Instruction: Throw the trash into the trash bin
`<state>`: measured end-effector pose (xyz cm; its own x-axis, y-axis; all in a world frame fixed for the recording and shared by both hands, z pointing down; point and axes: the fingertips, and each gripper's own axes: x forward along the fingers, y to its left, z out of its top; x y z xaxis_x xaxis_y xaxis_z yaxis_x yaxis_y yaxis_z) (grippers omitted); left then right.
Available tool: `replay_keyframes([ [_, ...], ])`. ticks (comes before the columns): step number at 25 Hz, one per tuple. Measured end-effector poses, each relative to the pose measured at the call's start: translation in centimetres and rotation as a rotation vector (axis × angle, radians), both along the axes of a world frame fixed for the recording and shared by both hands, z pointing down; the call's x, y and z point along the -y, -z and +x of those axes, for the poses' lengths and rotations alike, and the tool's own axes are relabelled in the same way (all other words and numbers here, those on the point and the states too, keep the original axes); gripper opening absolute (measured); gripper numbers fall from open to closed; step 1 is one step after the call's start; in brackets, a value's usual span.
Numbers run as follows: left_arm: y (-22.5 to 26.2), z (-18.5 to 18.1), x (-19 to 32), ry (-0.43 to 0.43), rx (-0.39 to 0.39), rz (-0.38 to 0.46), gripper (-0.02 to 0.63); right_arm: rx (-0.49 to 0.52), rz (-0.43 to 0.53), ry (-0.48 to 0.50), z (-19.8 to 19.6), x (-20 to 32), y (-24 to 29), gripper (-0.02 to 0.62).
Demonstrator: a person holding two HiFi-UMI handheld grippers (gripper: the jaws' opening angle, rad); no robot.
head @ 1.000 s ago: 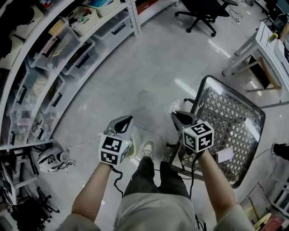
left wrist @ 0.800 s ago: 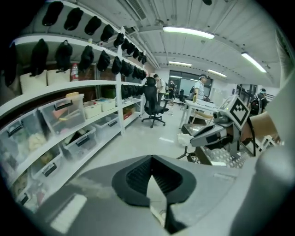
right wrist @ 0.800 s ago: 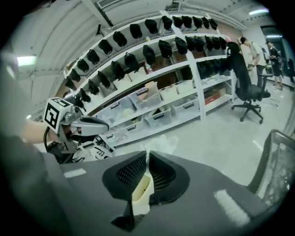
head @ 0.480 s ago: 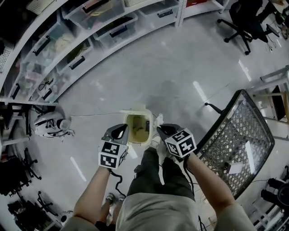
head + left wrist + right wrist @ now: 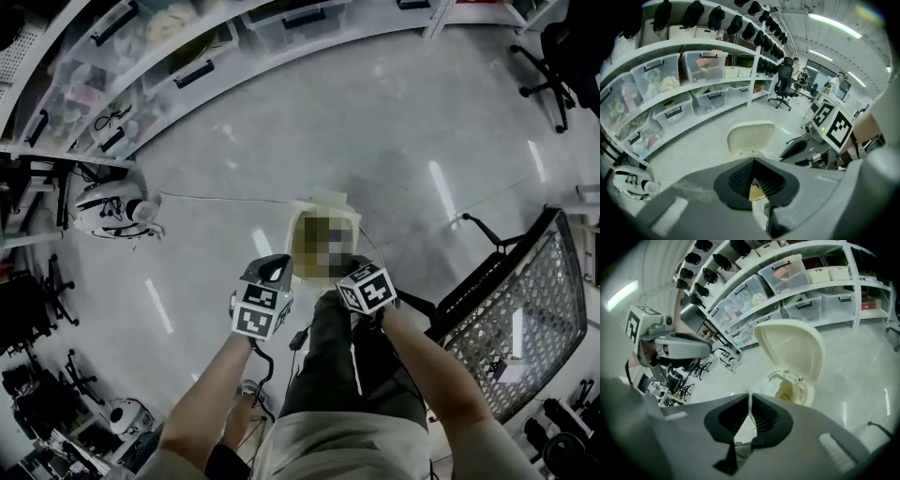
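Observation:
A cream trash bin stands on the grey floor with its lid tipped up and open; a mosaic patch covers its inside in the head view. My right gripper hangs over the bin's near rim, shut on a thin white scrap of trash that sticks out past its tips. My left gripper is just left of the bin, jaws closed tip to tip. A tan patch shows in the gap behind its tips; I cannot tell if it is a held thing. The bin lid lies straight ahead of it.
A black wire-mesh cart stands close on the right. White shelves with clear storage boxes curve along the far side. A white helmet-like object lies on the floor at left, an office chair at far right. My legs are below the grippers.
Both grippers swung away from the mesh cart and down to the bin. The bin came into view and now sits right under the right gripper. The jaws stayed closed.

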<state>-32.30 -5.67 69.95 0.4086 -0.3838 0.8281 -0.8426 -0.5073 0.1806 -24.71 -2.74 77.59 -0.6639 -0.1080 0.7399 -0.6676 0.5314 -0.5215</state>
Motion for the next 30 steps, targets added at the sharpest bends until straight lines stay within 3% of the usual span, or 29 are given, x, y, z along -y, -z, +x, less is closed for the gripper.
replay_keyframes([
  [3, -2.6, -1.3, -0.3, 0.008, 0.007, -0.029, 0.002, -0.037, -0.017, 0.009, -1.4, -0.3, -3.7, 0.024],
  [5, -3.9, -2.0, -0.5, 0.011, 0.012, -0.045, 0.002, -0.01, -0.051, -0.049, -2.0, -0.2, -5.6, 0.036],
  [8, -5.0, -2.1, -1.2, 0.001, 0.012, -0.061, 0.002, -0.011, -0.114, -0.085, -2.0, -0.8, -7.8, 0.172],
  [13, -4.6, -1.6, -2.1, -0.044, 0.022, -0.073, 0.002, -0.033, -0.08, -0.114, -0.3, -0.2, -6.4, 0.178],
  [20, 1.1, 0.9, 1.0, -0.112, 0.016, 0.007, 0.002, 0.019, 0.067, -0.252, 4.8, 3.4, 2.1, 0.156],
  [30, 13.1, 10.3, 6.6, -0.257, -0.047, 0.182, 0.002, 0.128, 0.34, -0.541, 16.0, 7.2, 19.6, 0.153],
])
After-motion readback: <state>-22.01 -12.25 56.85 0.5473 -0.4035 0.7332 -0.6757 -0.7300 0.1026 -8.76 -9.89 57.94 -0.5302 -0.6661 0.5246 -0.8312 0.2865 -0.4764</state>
